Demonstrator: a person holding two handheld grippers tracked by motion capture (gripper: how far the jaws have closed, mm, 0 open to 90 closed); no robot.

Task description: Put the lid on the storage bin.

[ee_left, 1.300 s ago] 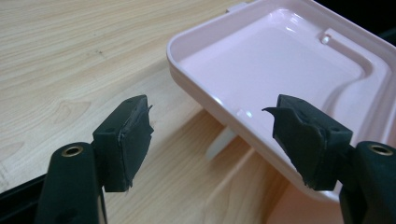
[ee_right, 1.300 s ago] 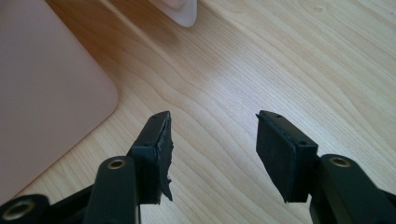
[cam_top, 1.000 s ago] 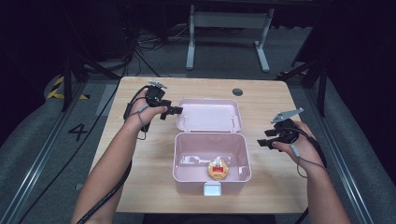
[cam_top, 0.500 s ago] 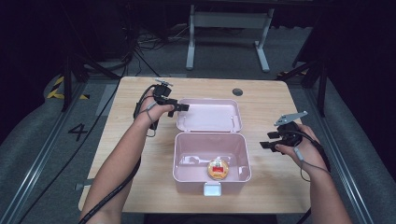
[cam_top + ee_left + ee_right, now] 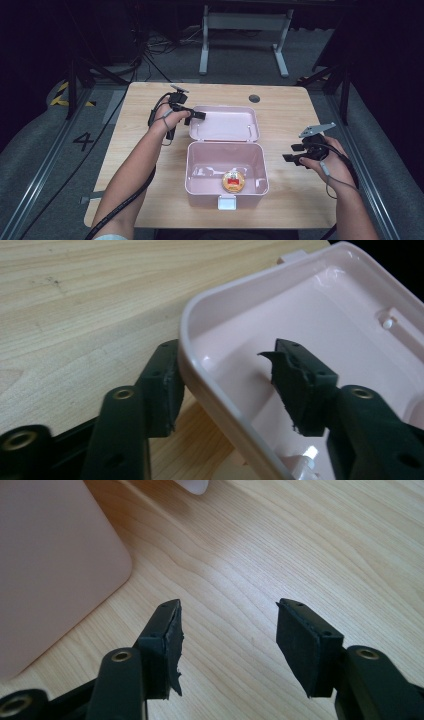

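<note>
The open lid (image 5: 320, 315) of the pink box (image 5: 227, 172) is being straddled at its left rim by the closing, not-yet-clamped left gripper (image 5: 225, 385), apparently for shutting, while the right gripper (image 5: 227, 640) is being held released nearby.

A lab or test room set up for recording is suggested. A plain wooden table (image 5: 150, 100) is placed on a grey carpeted floor (image 5: 45, 150), on which a number four (image 5: 83, 141) is marked beside yellow-and-black hazard tape (image 5: 62, 95). Loose cables (image 5: 155, 42) are seen trailing behind the table, and a metal stand (image 5: 245, 30) (bare, on two feet) is set against a dark, unlit background.
</note>
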